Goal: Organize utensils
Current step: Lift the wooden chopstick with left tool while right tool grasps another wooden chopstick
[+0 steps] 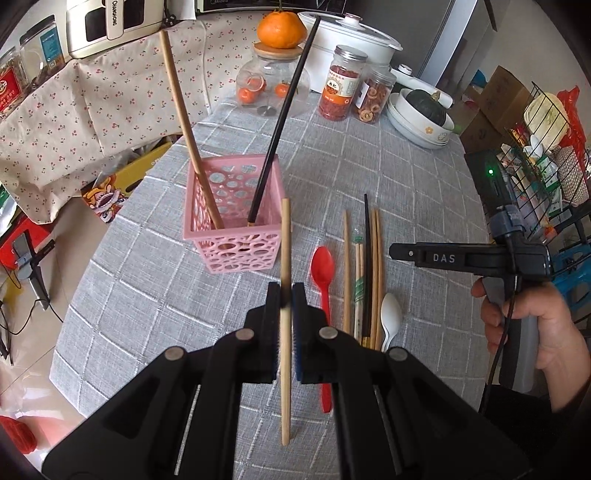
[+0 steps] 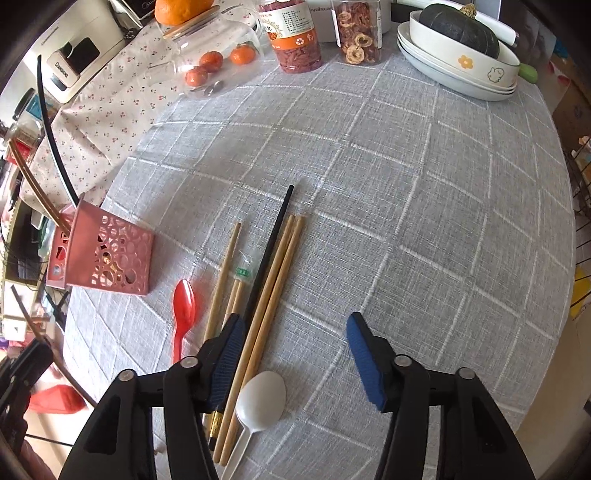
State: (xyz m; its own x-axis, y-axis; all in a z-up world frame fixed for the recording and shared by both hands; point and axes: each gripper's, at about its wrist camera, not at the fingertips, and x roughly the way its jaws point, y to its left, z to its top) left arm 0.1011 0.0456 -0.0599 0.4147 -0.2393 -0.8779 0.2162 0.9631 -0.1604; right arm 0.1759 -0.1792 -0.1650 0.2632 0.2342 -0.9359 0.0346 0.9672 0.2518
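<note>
My left gripper (image 1: 286,295) is shut on a wooden chopstick (image 1: 285,236), held above the table just in front of the pink perforated basket (image 1: 236,243). The basket holds one wooden chopstick (image 1: 184,122) and one black chopstick (image 1: 284,107). On the cloth lie a red spoon (image 2: 184,306), several wooden chopsticks (image 2: 273,273), a black chopstick (image 2: 271,243) and a white spoon (image 2: 260,400). My right gripper (image 2: 295,332) is open above the white spoon and the near ends of the chopsticks. It also shows in the left wrist view (image 1: 424,254).
Grey checked tablecloth (image 2: 406,184) covers a round table. At the back stand a glass jar with tangerines (image 1: 271,88), two snack jars (image 1: 341,85), stacked bowls with a squash (image 2: 458,55) and a white cooker (image 1: 351,33). The pink basket also shows in the right wrist view (image 2: 107,254).
</note>
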